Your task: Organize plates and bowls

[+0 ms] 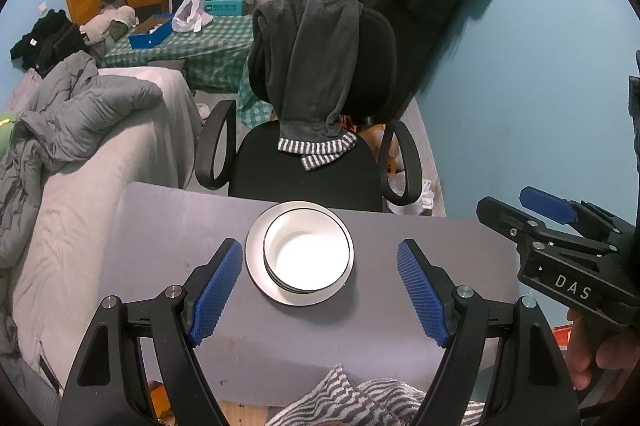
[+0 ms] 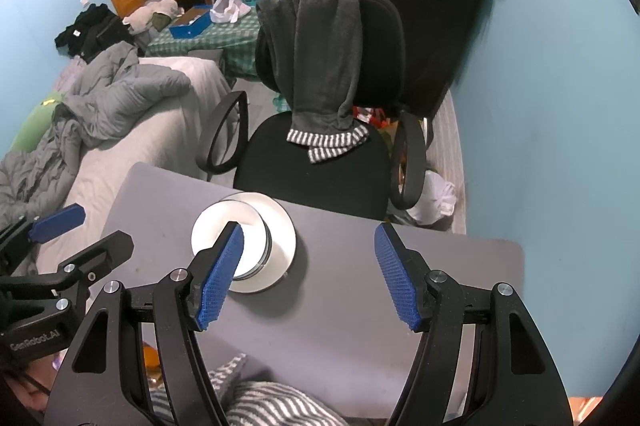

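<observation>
White bowls (image 1: pixel 308 256), at least two nested mouth-up, sit on a white plate (image 1: pixel 256 266) near the far edge of the grey bench (image 1: pixel 160 226), in front of an office chair (image 1: pixel 320 166) draped with dark clothing. The stack looks already gathered, small dishes on the wide one, probably for stability. Being round, the dishes have no long axis; their openings face straight up and the plate lies flat. The left claw (image 1: pixel 320 290) hangs above the near side of the stack, jaws wide apart, holding nothing. The right claw (image 2: pixel 310 270) hangs to the right of the stack over bare bench, jaws likewise spread and empty. Striped cloth (image 1: pixel 360 398) lies at the near edge.
</observation>
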A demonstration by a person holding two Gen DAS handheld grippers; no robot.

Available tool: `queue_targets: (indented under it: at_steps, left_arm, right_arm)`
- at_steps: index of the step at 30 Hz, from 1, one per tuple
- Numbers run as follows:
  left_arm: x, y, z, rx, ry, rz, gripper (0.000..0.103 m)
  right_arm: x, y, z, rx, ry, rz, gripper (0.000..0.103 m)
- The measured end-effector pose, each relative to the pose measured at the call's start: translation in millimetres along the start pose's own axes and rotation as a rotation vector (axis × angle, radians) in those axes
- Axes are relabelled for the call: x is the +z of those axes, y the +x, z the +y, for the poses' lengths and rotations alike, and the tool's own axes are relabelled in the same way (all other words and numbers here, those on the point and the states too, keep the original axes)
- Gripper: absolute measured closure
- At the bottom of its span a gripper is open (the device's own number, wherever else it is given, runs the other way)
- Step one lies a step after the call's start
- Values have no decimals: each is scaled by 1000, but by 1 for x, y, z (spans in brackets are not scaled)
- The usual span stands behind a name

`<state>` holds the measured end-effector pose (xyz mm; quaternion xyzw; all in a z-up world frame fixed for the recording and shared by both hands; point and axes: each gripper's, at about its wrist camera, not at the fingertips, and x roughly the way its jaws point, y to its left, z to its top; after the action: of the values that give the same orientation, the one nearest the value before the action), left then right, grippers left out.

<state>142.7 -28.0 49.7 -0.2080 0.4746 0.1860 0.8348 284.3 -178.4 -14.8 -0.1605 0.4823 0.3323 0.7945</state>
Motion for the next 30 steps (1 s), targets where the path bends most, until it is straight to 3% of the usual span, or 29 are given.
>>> queue_targets:
  at_steps: [30]
  left_arm:
    - [0,1,-6,-6,18,18,22]
  right_arm:
    - [-7,5,-11,-3,4,8,36]
